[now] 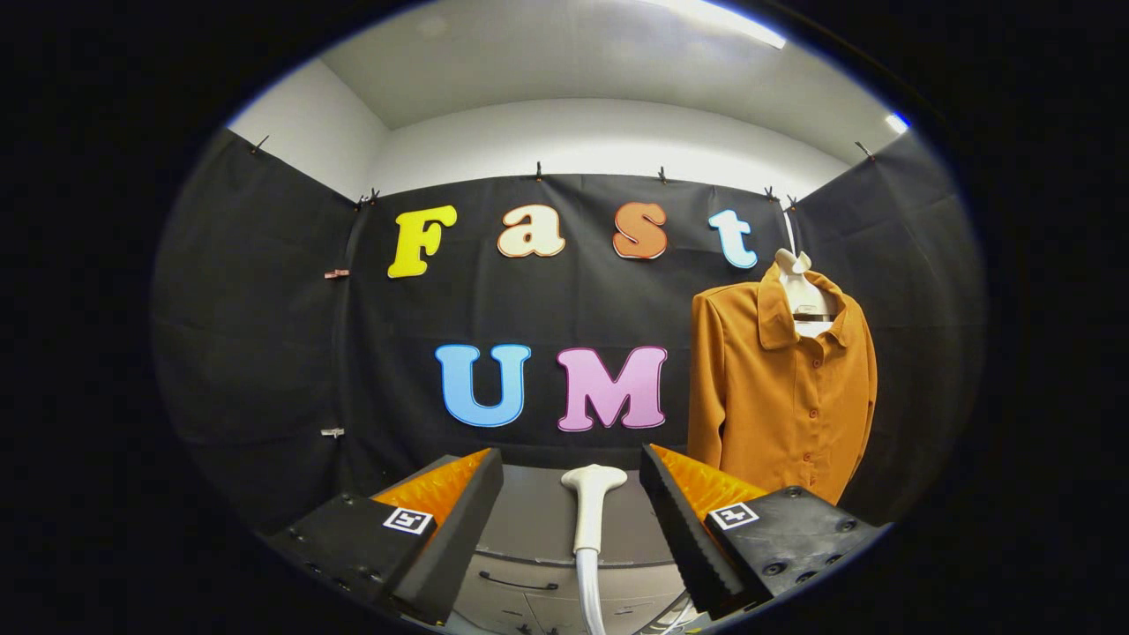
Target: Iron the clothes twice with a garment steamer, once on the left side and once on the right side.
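Observation:
A white garment steamer head lies on a grey surface, its flared head pointing away and its hose running back toward me. It sits between the two fingers of my gripper, which stands open with wide gaps on both sides of the steamer. An orange button-up shirt hangs on a white hanger against the black cloth wall, beyond and to the right of the right finger.
The grey surface is the top of a cabinet, with a drawer front and its handle below the steamer. Black cloth walls close the booth on the left, back and right.

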`<control>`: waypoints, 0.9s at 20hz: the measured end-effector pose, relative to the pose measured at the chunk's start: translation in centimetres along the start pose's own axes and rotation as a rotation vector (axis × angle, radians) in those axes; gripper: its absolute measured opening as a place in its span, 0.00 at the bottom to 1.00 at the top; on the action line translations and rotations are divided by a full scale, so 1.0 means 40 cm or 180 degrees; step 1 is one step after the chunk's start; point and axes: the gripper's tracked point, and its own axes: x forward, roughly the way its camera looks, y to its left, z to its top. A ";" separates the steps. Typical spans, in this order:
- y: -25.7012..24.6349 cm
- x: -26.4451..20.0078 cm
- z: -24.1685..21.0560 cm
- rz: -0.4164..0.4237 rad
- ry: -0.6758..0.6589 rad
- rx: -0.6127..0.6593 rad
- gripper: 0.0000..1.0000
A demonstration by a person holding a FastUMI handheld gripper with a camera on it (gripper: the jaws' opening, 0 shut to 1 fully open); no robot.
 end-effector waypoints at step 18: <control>0.045 -0.010 -0.017 -0.0097 -0.0034 -0.0006 0.98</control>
